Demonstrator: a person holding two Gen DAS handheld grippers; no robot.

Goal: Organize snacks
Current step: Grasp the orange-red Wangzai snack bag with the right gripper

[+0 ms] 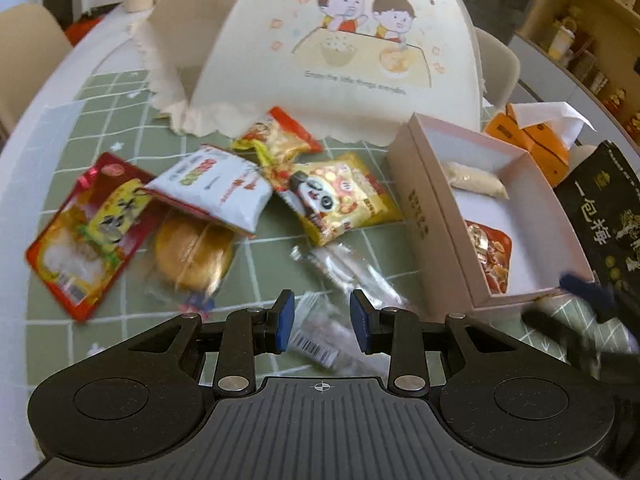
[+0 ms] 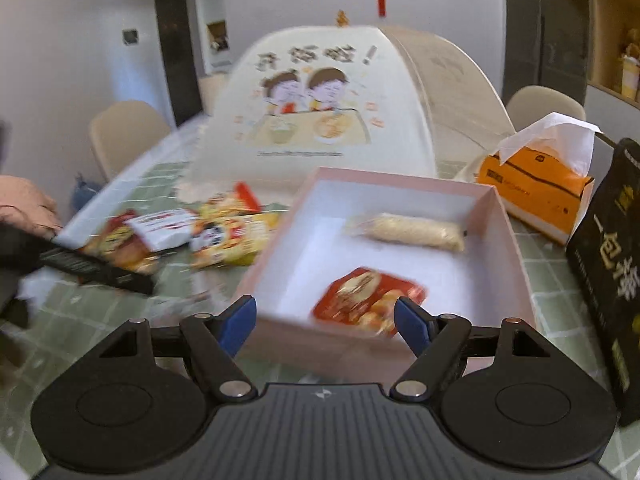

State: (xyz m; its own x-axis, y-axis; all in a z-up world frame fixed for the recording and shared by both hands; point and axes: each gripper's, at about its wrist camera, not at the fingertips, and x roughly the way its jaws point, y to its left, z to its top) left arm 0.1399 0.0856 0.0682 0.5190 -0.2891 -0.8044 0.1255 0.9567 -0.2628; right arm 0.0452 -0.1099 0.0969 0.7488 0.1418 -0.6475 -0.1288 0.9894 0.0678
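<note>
Left gripper (image 1: 322, 322) hangs half-spread over a clear packet (image 1: 320, 332), not pinching, probably to take it for the pink box (image 1: 436, 216); right gripper (image 2: 326, 326) stands spread wide and empty.

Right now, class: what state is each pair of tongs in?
Left tongs: open, over a clear packet, not gripping.
Right tongs: open, empty.

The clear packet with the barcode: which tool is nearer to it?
Left. The left tool hangs right over the clear packet, jaws astride it; the right tool is off at the pink box.
</note>
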